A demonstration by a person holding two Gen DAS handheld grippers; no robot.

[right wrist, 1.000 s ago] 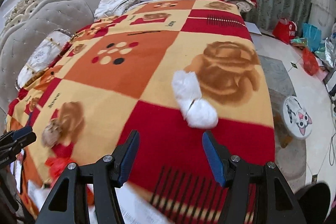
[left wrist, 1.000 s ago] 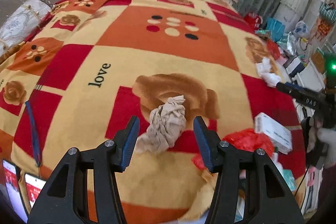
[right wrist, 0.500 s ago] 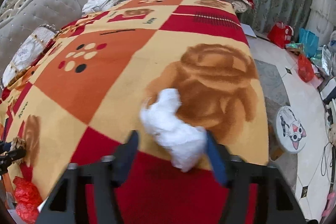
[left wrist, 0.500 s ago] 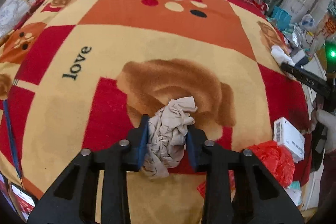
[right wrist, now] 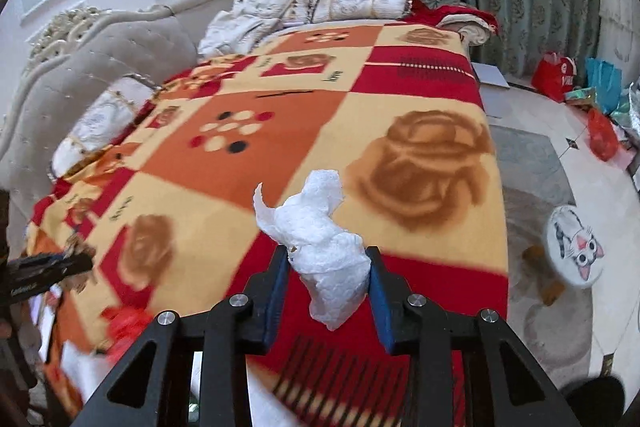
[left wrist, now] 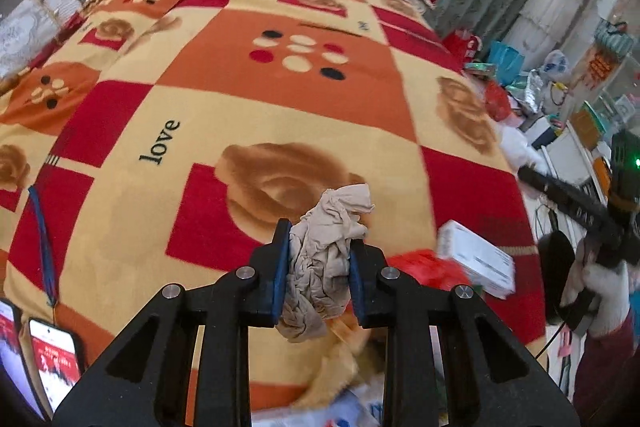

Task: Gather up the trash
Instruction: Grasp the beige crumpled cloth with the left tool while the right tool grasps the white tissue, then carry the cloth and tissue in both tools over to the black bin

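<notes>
Spread across the bed, a red, orange and cream blanket (left wrist: 248, 131) with rose prints and the word "love" is my work surface. My left gripper (left wrist: 319, 269) has just been closing and now pinches a crumpled beige wad (left wrist: 326, 259) between its blue pads, the wad looking raised just off the blanket over the near rose print. My right gripper (right wrist: 328, 277) has likewise just been closing and clamps a crumpled white tissue (right wrist: 320, 235), which sticks up and forward out of the jaws near the bed's near edge.

I judge the pick-up step done for both pieces; what comes next is carrying them to wherever trash goes, and I can see no bin in either view, so I would have to find one first. Both grips must hold while I move, since these are light, loose scraps.

Both tools point steeply down at the bed. Farther out, a red plastic bag (left wrist: 424, 267) and a small white box (left wrist: 476, 263) lie at the near corner, likely still to be collected.
</notes>
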